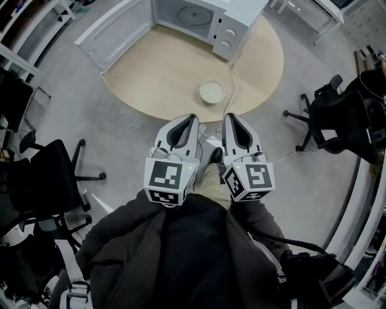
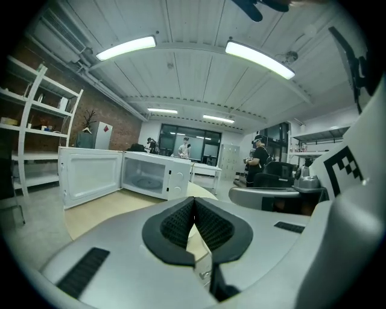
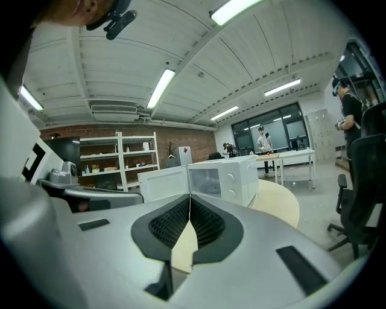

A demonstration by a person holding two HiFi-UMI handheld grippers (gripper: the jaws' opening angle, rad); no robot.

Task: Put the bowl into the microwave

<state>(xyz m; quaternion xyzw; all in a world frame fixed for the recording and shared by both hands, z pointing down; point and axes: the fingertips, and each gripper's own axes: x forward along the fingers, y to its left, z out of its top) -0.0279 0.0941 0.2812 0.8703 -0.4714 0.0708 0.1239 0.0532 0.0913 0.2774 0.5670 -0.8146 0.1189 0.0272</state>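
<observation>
Bowl [image 1: 211,92] sits on the round surface [image 1: 151,78], in front of the microwave [image 1: 205,18], nearer its control side. The door [image 1: 114,35] stands open to the microwave's left. Farther from the microwave than the bowl, the left hand-held gripper [image 1: 192,118] and right hand-held gripper [image 1: 230,117] hover side by side, both clenched on nothing.

The counter [image 1: 163,78] is pale wood-look board, smooth and matt. The microwave [image 1: 208,18] has a white shell with a slight sheen, perhaps painted metal, though that is hard to tell from here. The bowl [image 1: 211,92] is cream and dull. The left tool [image 1: 192,118] and right tool [image 1: 230,117] have smooth matt grey plastic shells and black ribbed rubbery pads [image 2: 177,224]. The floor [image 1: 313,181] is flat grey and concrete-like.
</observation>
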